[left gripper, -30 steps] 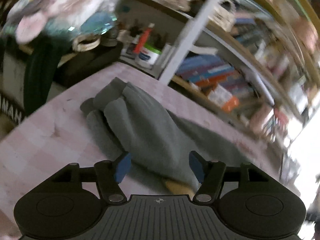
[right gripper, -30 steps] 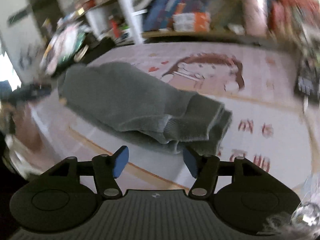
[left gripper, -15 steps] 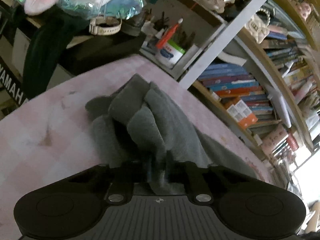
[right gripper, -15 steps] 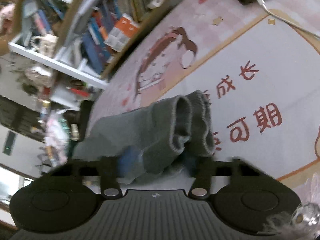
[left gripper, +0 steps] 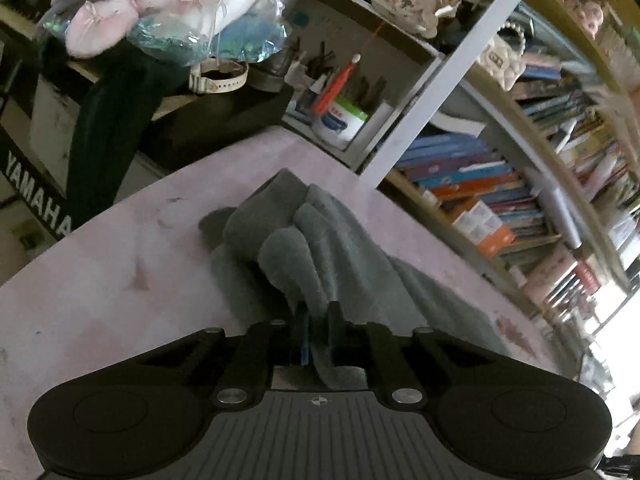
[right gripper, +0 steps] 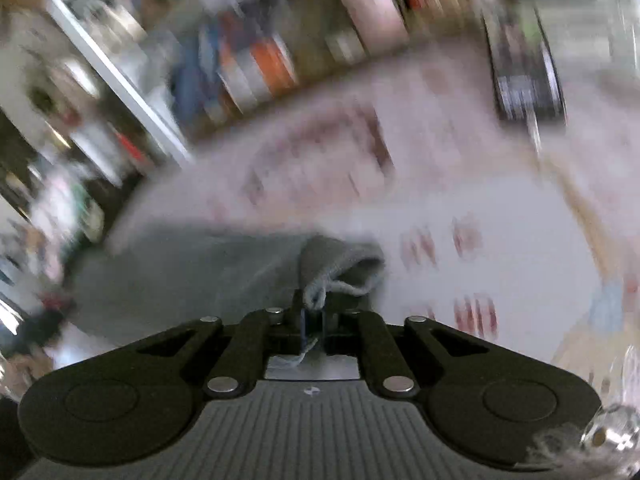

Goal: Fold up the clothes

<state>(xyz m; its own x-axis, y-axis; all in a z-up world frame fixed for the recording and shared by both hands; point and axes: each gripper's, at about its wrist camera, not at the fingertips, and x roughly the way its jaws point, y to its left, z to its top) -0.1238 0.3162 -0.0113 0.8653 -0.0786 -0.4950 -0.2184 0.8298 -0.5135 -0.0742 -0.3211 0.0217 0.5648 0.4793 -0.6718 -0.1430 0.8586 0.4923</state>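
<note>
A grey knitted garment (left gripper: 340, 248) lies bunched on the pink table mat (left gripper: 120, 264). My left gripper (left gripper: 318, 320) pinches a raised fold of it near one end; its jaws are just starting to open, with the fabric still pressed between them. In the blurred right wrist view, my right gripper (right gripper: 316, 308) grips the ribbed cuff (right gripper: 340, 264) of the same garment (right gripper: 192, 272). Its jaws are likewise opening slightly, and the cuff edge is still caught between them.
A bookshelf (left gripper: 480, 184) with a white post (left gripper: 452, 68) lines the far edge of the table. A pen cup (left gripper: 340, 120) and a dark keyboard (left gripper: 36, 200) stand at the left. A dark phone (right gripper: 524, 80) lies on the printed mat (right gripper: 500, 216), far right.
Both grippers went from wide open to closed on the grey garment. The fabric has bunched and risen between the jaws. The right wrist view has rolled and shifted sideways.
</note>
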